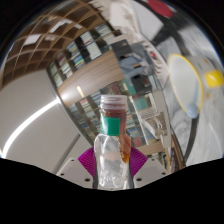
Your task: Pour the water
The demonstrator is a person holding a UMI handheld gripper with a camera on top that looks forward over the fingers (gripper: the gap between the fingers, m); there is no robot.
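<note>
My gripper (112, 165) is shut on a clear plastic bottle (111, 160) with a green label band and an open mouth at its top. The bottle stands upright between the two magenta pads (86, 160), which press on its sides. The whole view is tilted, so the bottle is held up in the air, well above any surface. A clear cup (152, 124) shows just to the right of the bottle's top, beyond the fingers.
A ceiling with wooden beams and windows (85, 50) fills the background. A white bowl-like lamp or dish (190, 80) with a yellow thing (213, 78) is at the right. A pale curved surface (30, 120) lies at the left.
</note>
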